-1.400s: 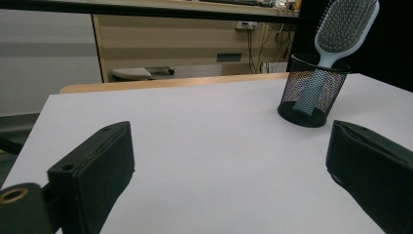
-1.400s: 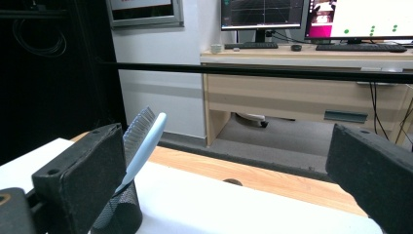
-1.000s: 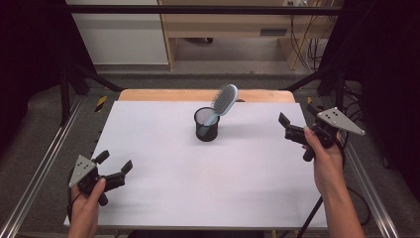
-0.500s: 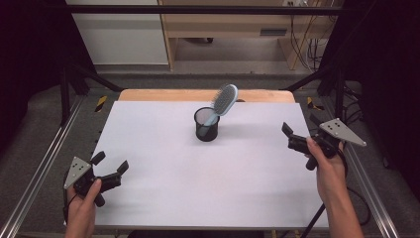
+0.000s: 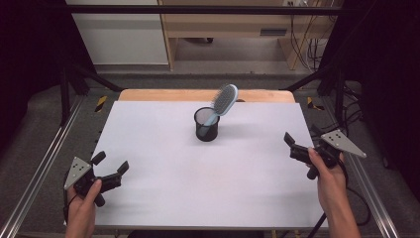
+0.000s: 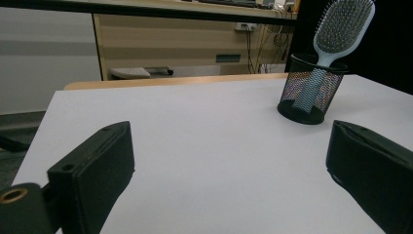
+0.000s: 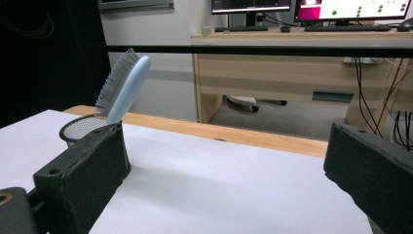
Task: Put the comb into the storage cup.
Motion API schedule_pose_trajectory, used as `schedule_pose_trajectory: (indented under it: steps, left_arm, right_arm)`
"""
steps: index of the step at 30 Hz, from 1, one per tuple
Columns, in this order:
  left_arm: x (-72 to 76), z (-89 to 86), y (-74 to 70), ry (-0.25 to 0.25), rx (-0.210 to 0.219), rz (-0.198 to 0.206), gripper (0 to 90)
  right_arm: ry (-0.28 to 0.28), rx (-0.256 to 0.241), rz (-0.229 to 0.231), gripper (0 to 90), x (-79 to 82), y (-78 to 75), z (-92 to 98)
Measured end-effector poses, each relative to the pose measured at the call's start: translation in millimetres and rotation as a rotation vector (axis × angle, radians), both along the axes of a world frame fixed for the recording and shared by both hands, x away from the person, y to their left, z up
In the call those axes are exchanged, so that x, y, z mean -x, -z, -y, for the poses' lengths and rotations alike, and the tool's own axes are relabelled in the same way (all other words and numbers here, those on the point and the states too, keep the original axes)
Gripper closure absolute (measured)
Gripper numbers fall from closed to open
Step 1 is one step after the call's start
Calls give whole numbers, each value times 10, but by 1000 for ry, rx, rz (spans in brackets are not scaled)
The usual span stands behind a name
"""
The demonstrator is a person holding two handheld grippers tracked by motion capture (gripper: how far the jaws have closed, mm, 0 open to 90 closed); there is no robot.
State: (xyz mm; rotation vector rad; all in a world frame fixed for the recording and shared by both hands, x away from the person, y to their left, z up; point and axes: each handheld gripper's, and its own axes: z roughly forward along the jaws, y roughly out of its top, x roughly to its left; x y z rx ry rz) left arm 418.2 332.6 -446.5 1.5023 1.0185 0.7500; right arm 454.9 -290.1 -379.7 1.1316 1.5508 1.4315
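Handle-down inside the mesh cup [image 5: 206,125], hairbrush [image 5: 224,101] tilted up and right.

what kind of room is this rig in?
Probably a lab or office workspace set up for recording. A white table sits inside a black metal frame; behind it stands a wooden desk with monitors, a keyboard and trailing cables.

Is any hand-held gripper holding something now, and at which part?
Nothing is held. The left hand-held gripper and right hand-held gripper are open and empty; the hairbrush stands handle-down in the mesh cup.
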Motion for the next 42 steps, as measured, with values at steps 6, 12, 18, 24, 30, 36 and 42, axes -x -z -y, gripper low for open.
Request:
schedule_pose_trajectory:
  steps: [6,12,18,24,30,36,42]
  left_arm:
    - [12,-20,-15,2,9,21,38]
    - [8,-2,-9,15,4,30,37]
    - [15,11,-18,25,4,45,37]
    - [15,15,-16,25,6,46,37]
    - [15,10,-16,25,9,47,37]
    - [13,14,-14,30,11,46,37]
    - [15,15,-15,33,18,50,36]
  right_arm:
    - [2,-8,-23,21,47,171,22]
    - [0,-13,-43,22,103,352,8]
    - [-11,-9,-58,23,148,518,-28]
    - [-24,-16,-68,23,169,625,-63]
    - [-33,-19,-74,23,178,689,-90]
    - [-53,-10,-80,23,170,742,-142]
    - [-76,4,-85,23,164,787,-220]
